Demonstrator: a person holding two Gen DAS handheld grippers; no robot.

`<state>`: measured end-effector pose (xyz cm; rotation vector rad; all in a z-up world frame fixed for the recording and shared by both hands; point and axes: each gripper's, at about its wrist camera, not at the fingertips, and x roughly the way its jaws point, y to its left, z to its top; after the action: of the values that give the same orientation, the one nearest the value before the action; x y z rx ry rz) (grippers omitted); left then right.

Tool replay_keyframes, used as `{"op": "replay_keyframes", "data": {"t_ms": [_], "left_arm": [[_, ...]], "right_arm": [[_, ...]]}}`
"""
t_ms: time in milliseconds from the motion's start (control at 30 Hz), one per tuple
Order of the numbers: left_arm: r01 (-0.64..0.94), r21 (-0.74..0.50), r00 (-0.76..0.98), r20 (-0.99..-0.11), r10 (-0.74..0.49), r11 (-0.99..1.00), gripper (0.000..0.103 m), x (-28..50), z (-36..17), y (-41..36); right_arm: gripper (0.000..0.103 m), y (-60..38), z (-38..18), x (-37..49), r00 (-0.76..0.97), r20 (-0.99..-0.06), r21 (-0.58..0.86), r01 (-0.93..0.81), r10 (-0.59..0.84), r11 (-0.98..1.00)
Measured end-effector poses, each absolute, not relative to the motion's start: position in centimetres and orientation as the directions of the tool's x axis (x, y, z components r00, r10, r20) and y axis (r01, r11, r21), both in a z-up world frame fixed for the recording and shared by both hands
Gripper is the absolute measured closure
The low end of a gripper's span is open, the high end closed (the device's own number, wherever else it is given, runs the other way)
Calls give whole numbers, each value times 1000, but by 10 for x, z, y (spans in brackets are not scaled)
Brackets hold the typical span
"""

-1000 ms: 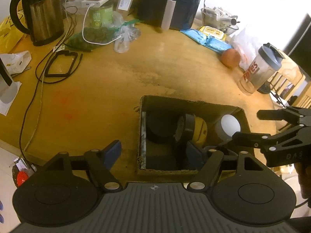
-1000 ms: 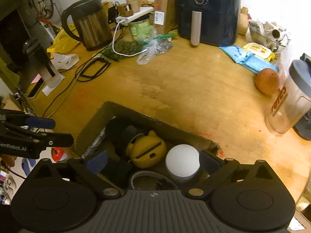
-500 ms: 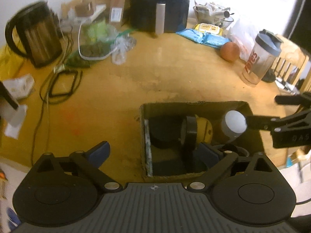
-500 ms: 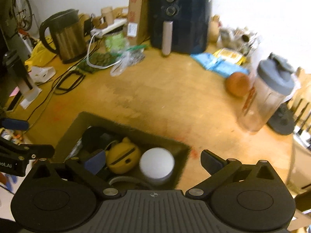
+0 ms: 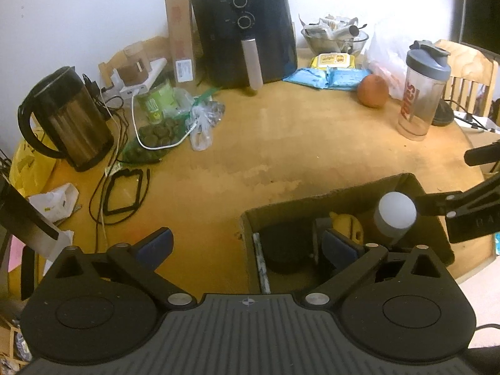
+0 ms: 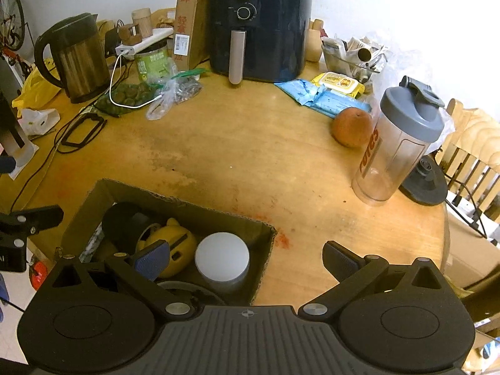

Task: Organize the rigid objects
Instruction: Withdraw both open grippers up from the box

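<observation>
At the far left of the wooden table (image 6: 250,143) stands a steel kettle (image 6: 73,59), with a black air fryer (image 6: 259,28) behind the middle and a shaker bottle (image 6: 397,153) beside an orange (image 6: 351,126) to the right. The left gripper (image 5: 247,245) hangs above the near table edge, its jaws opening wide with nothing between them; one blue pad reaches over the cardboard box (image 5: 300,207). In that box lie a dark round container (image 6: 125,222), a yellow toy (image 6: 175,243) and a white-lidded jar (image 6: 222,257) side by side. The right gripper (image 6: 247,256) hovers over the box's right end, jaws spread wide and empty.
</observation>
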<state>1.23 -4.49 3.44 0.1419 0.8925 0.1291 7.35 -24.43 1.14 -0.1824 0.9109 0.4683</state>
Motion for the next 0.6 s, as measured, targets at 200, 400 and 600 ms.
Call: {"op": "replay_keyframes", "data": {"t_ms": [200,400,600], "left_arm": [[-57,151,585,-796,155,987,0,19,36,-45],[-74,98,536,-835,123,992,0,24,35,-43],[-109,55,471,-876,101,992,0,28,32,-38]], "right_arm": [[0,-236,11,71,521,-811,-10,-469,268,883],[0,-230,12,65,551,-811,-103,-463,195,880],[0,-237,9,78,423,-888,-1,-393,180,920]]}}
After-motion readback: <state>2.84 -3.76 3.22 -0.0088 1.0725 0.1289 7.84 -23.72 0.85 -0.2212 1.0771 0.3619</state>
